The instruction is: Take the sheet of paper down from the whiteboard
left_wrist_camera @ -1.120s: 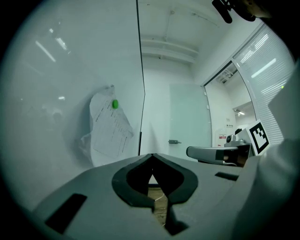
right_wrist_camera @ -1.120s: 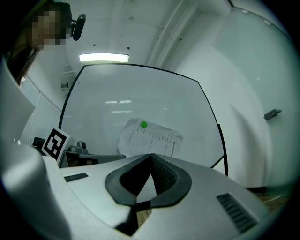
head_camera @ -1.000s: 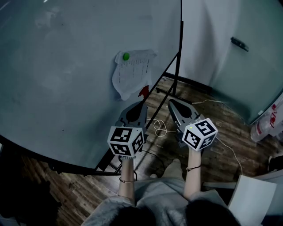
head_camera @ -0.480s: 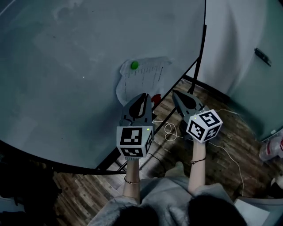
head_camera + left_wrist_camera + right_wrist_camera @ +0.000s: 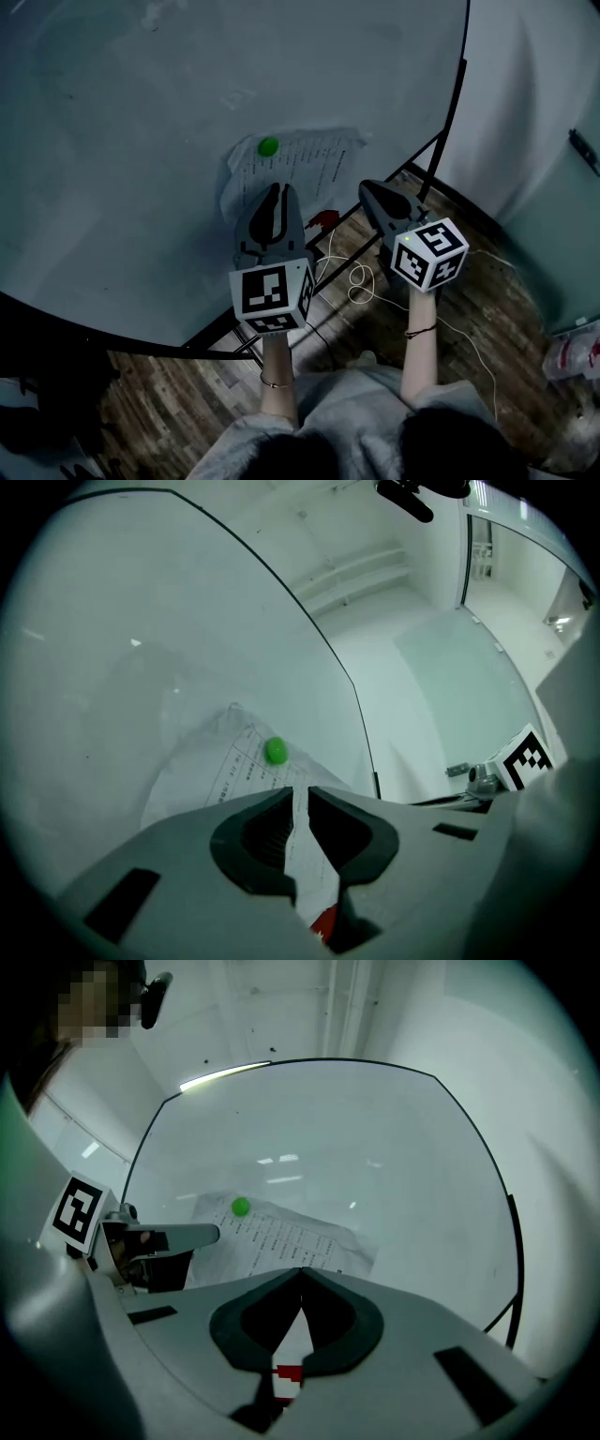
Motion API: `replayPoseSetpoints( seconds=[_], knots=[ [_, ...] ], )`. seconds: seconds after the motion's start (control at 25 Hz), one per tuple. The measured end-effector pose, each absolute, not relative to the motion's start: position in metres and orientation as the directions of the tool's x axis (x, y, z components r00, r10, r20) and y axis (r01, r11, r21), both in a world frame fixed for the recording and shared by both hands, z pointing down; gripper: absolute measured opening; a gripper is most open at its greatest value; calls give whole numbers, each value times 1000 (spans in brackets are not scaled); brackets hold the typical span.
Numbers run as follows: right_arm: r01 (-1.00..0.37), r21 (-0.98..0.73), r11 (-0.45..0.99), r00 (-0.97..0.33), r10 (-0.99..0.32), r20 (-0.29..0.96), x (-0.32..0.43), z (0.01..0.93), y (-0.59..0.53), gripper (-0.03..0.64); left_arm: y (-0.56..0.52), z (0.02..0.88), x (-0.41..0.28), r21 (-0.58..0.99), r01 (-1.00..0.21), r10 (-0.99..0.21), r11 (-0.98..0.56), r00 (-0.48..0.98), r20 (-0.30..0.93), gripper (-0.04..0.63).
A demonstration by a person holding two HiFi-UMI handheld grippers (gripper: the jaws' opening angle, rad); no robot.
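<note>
Zero progress on removal yet: the white printed sheet of paper (image 5: 309,161) is hanging on the grey whiteboard (image 5: 141,122) under a round green magnet (image 5: 268,146). Left tongs (image 5: 275,189), hovering at it, have just been opening slightly, nothing between them. Right tongs (image 5: 367,187) are sitting closed and empty.

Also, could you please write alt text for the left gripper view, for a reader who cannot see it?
The left gripper, jaws slightly apart and just opened further, points at a sheet of paper held on a whiteboard by a green magnet. Nothing is between the jaws; the paper only shows through their gap.
</note>
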State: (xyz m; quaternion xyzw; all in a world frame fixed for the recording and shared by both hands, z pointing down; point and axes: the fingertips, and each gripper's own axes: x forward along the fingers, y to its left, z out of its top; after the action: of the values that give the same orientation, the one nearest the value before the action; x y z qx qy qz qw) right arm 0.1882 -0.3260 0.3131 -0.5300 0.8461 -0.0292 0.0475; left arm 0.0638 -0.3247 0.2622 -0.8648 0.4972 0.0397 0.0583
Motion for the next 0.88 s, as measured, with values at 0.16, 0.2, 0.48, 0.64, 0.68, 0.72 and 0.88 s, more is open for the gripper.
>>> replayPoseSetpoints(
  seconds=[0.16,0.2,0.48,0.64,0.68,0.72,0.88],
  knots=[
    [-886,-101,453,-452,-891,-35,196,316,-338,2,-329,259,60,-45,-895,-885,-444,445,-136,52],
    [-884,-99,456,-456,-890,-30,198,316,-340,2,-330,257,60,-46,-901,-891,-431,433,-140,55],
    [-878,-96,468,-469,-883,-11,213,315,-359,18,-334,249,64,-100,-936,-924,-337,349,-155,102],
    [-877,-101,469,-471,-882,-10,223,312,-371,72,-337,238,64,-138,-951,-938,-276,298,-177,118],
    [-878,-104,468,-469,-883,-10,225,312,-373,78,-338,236,64,-149,-954,-941,-260,285,-181,118],
    [-877,-109,467,-469,-883,-10,226,312,-375,91,-339,234,63,-160,-957,-945,-244,271,-183,118],
    [-874,-126,469,-471,-882,-13,232,314,-384,128,-345,226,64,-199,-964,-957,-178,216,-193,120]
  ],
)
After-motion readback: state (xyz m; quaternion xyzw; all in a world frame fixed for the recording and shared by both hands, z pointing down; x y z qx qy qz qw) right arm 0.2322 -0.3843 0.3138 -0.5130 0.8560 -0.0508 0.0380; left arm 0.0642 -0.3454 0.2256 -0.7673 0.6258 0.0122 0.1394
